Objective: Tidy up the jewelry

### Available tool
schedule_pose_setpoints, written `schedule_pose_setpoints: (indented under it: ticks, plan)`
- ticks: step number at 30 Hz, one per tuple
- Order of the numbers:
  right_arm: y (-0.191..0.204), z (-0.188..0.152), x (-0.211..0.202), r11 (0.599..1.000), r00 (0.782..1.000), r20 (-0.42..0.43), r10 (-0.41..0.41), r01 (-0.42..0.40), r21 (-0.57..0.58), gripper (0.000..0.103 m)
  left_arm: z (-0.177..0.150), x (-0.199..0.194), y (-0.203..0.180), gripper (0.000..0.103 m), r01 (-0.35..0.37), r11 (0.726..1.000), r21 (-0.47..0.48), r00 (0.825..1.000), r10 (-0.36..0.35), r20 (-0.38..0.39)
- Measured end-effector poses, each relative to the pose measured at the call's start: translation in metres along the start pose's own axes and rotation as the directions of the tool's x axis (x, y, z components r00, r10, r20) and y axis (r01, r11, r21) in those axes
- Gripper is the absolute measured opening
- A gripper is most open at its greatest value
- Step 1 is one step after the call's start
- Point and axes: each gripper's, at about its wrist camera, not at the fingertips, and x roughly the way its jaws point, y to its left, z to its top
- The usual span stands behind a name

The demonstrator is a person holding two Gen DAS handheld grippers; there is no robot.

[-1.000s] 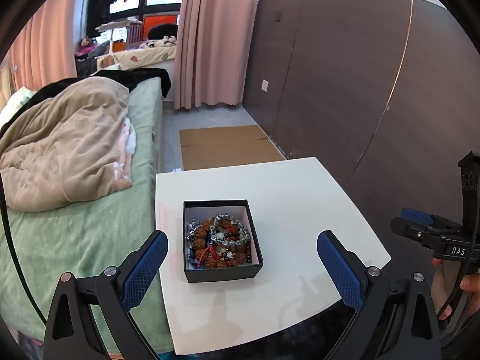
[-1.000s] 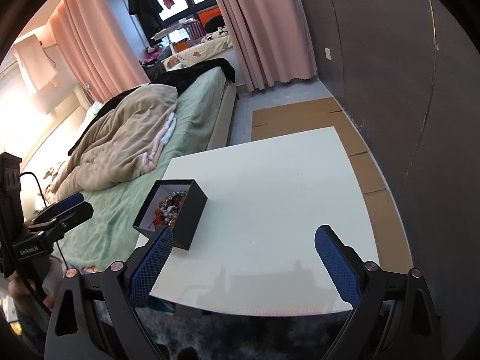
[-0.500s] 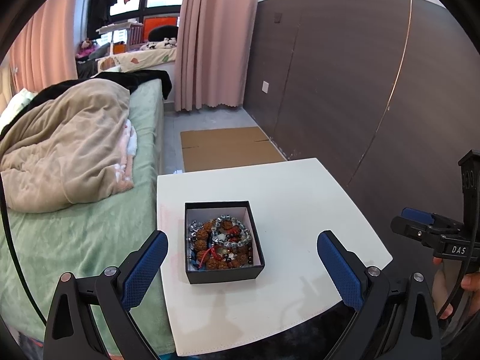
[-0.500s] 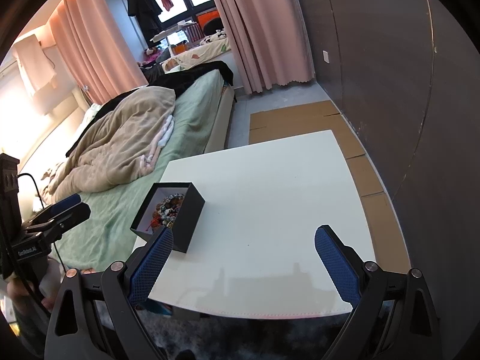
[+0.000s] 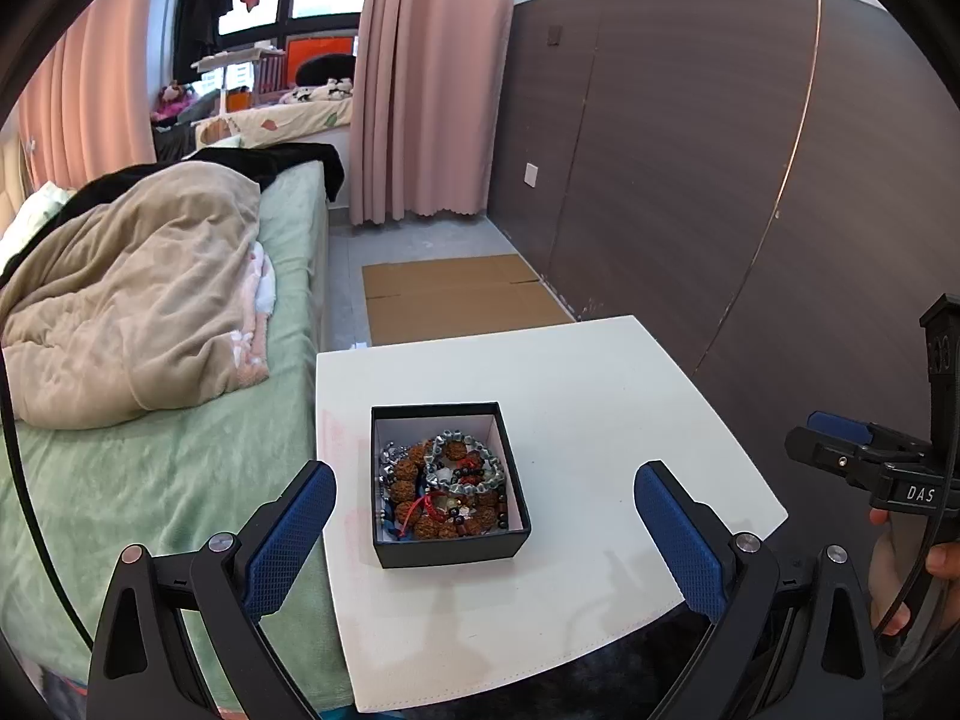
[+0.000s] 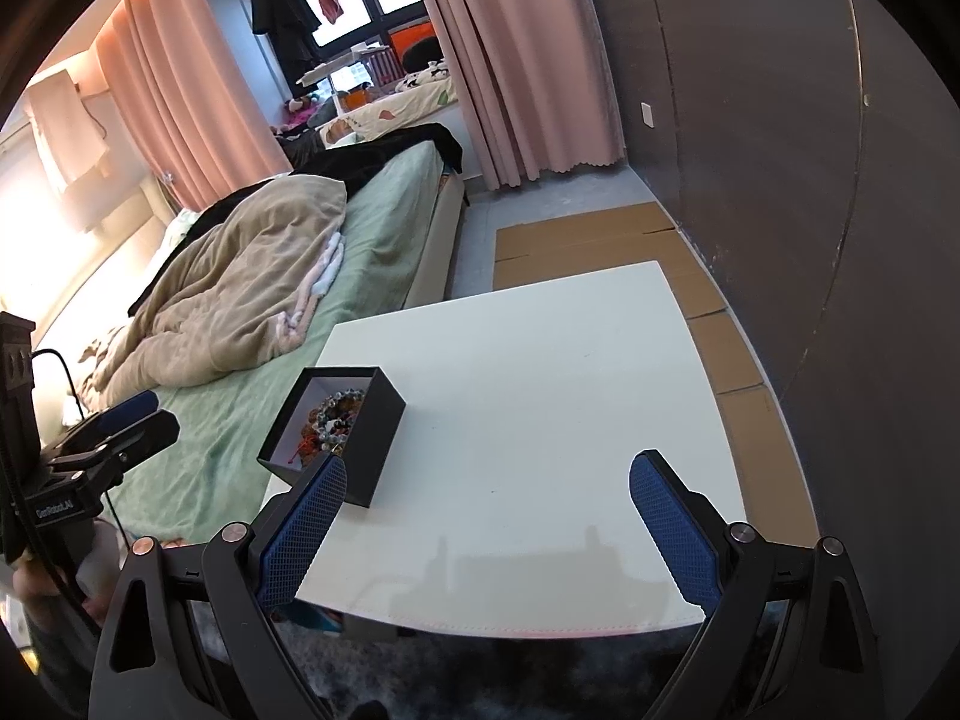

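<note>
A small black box (image 5: 451,547) stands on the white table (image 5: 600,396), near its left edge. It holds a heap of bead bracelets (image 5: 444,489), brown, silver and red. My left gripper (image 5: 485,534) is open and empty, just in front of the box. My right gripper (image 6: 487,534) is open and empty over the table's near edge, to the right of the box (image 6: 372,450). The bracelets (image 6: 329,420) show partly inside it. Each gripper shows at the edge of the other's view: the right one (image 5: 852,450) and the left one (image 6: 114,426).
A bed with a green sheet (image 5: 180,480) and a beige blanket (image 5: 132,300) lies directly left of the table. A dark panelled wall (image 5: 720,180) runs along the right. Cardboard sheets (image 5: 456,294) lie on the floor beyond the table. A dark rug (image 6: 480,678) lies under the near edge.
Both views have drifted slightly back and up; the box sits a little lower in the left wrist view. Both grippers stay open and empty. The box has not moved on the table.
</note>
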Motion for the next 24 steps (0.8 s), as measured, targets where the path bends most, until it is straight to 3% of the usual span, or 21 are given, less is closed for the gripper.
schedule_pose_setpoints:
  ticks: [24]
  plan:
    - [-0.0003,0.0004,0.0004,1.0,1.0,0.001,-0.001,0.001,-0.001,0.096,0.0019,-0.003,-0.0005,0.1,0.002,1.0,0.002,1.0,-0.002,0.003]
